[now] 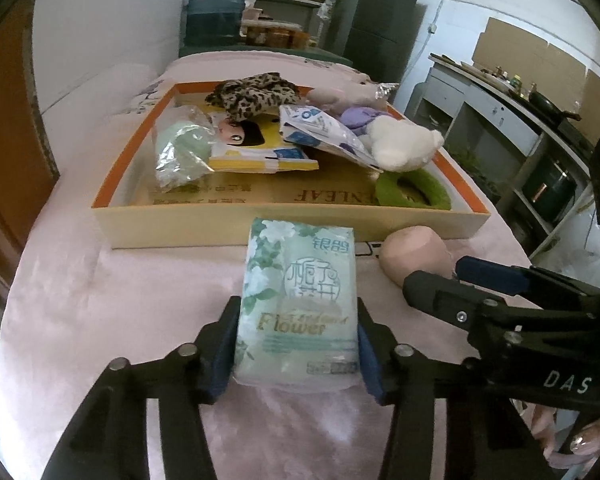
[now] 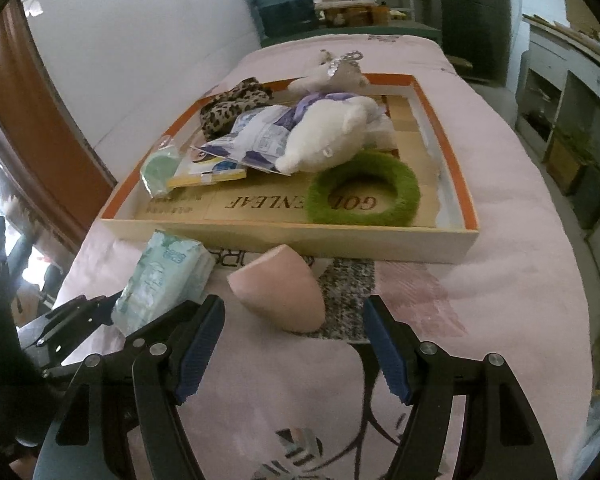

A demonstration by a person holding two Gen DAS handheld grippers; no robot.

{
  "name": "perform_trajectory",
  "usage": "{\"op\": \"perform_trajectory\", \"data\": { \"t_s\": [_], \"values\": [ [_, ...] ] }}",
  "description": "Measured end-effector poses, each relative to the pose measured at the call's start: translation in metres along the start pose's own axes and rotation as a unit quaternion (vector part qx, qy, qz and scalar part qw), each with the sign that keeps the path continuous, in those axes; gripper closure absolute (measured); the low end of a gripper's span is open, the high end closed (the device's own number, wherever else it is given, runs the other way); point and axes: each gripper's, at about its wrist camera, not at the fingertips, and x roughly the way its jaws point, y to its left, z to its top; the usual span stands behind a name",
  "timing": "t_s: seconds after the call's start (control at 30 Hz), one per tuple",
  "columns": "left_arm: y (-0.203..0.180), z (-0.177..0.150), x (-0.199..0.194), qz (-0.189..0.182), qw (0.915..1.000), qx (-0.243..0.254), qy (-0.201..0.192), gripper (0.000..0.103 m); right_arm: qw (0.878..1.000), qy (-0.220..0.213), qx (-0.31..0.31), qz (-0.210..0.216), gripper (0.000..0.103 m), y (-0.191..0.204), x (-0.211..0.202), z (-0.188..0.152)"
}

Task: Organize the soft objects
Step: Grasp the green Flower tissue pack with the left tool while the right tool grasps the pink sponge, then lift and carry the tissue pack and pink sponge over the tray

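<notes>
A pale green tissue pack point(image 1: 300, 288) printed "Flower" lies on the pink bedcover just in front of the box. My left gripper point(image 1: 296, 344) has a blue pad pressed against each long side of it. From the right wrist view the pack point(image 2: 164, 276) looks tilted, with the left gripper point(image 2: 80, 312) behind it. A pink egg-shaped sponge point(image 2: 280, 292) rests right of the pack, near the box wall. My right gripper point(image 2: 294, 344) stands open just short of the sponge, its fingers wider than it and apart from it. The left wrist view shows the sponge point(image 1: 414, 254) with the right gripper point(image 1: 440, 276) beside it.
A shallow cardboard box point(image 2: 260, 236) with an orange rim holds a leopard-print cloth point(image 2: 228, 108), a white plush toy point(image 2: 324, 136), a green fuzzy ring point(image 2: 364, 192), flat packets and a bagged green roll point(image 2: 160, 168). White wall at left, shelves and cabinets at right.
</notes>
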Motion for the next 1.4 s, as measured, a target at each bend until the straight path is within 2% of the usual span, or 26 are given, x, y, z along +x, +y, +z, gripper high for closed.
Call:
{"op": "perform_trajectory", "data": {
  "t_s": [0.17,0.23,0.3,0.4,0.63,1.03,1.4],
  "values": [
    [0.005,0.0,-0.001,-0.004,0.9999,-0.012,-0.004,0.055,1.0,0.006,-0.012,0.005,0.03,0.005,0.007,0.006],
    [0.005,0.001,-0.001,-0.004,0.9999,-0.013,-0.005,0.055,1.0,0.015,-0.007,0.014,0.036,0.005,0.011,0.007],
    [0.005,0.0,-0.001,-0.004,0.9999,-0.014,-0.005,0.055,1.0,0.019,-0.004,0.019,0.048,0.005,0.012,0.006],
    [0.004,-0.001,-0.002,-0.001,0.9999,-0.012,-0.005,0.055,1.0,0.02,-0.004,0.014,0.055,0.005,0.013,0.007],
    [0.004,-0.001,-0.002,0.0,0.9999,-0.011,-0.005,0.055,1.0,0.016,-0.006,0.008,0.057,0.006,0.01,0.006],
    [0.009,-0.002,-0.008,-0.005,0.9995,-0.029,-0.014,0.061,1.0,-0.016,-0.005,-0.02,0.057,0.001,-0.017,0.003],
    [0.004,0.007,-0.03,0.003,0.9988,-0.023,-0.043,0.061,0.999,-0.035,0.004,-0.026,0.057,-0.006,-0.042,0.003]
  ]
}}
